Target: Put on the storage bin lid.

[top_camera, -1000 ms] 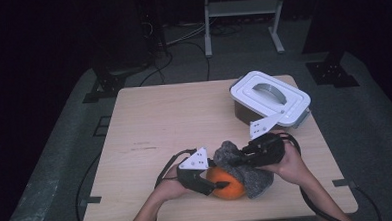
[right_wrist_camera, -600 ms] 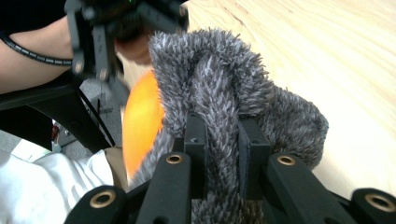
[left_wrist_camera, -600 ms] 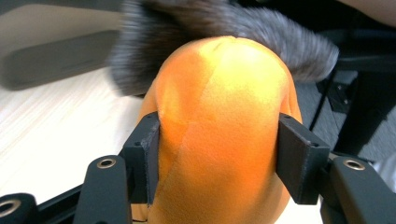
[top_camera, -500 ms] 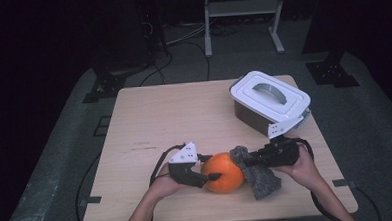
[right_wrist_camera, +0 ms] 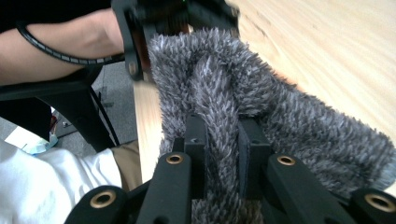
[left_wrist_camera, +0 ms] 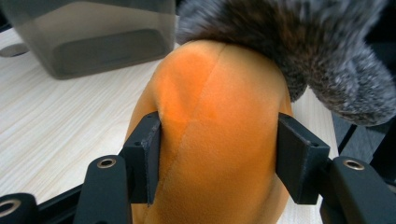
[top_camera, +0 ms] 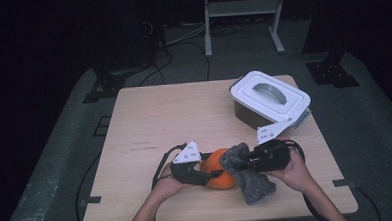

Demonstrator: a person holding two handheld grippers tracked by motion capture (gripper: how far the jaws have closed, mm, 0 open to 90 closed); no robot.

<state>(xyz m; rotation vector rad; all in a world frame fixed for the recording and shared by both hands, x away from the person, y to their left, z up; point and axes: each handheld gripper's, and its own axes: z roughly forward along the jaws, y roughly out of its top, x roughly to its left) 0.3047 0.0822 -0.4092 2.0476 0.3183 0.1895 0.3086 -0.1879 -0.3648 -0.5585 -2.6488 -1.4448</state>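
The high view looks forward and down from above the person's side, taking in the whole counter [top_camera: 184, 121] from well back. The left gripper view sits very close behind the left tool [left_wrist_camera: 219, 158], facing the orange plush [left_wrist_camera: 219, 140] and the grey box [left_wrist_camera: 93, 37] beyond. The right gripper view looks along the right tool [right_wrist_camera: 219, 144], close on the grey furry cloth [right_wrist_camera: 280, 112]. All three share plush or cloth.

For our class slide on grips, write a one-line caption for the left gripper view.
Left gripper clamps an orange plush toy, grey furry cloth draped over its top.
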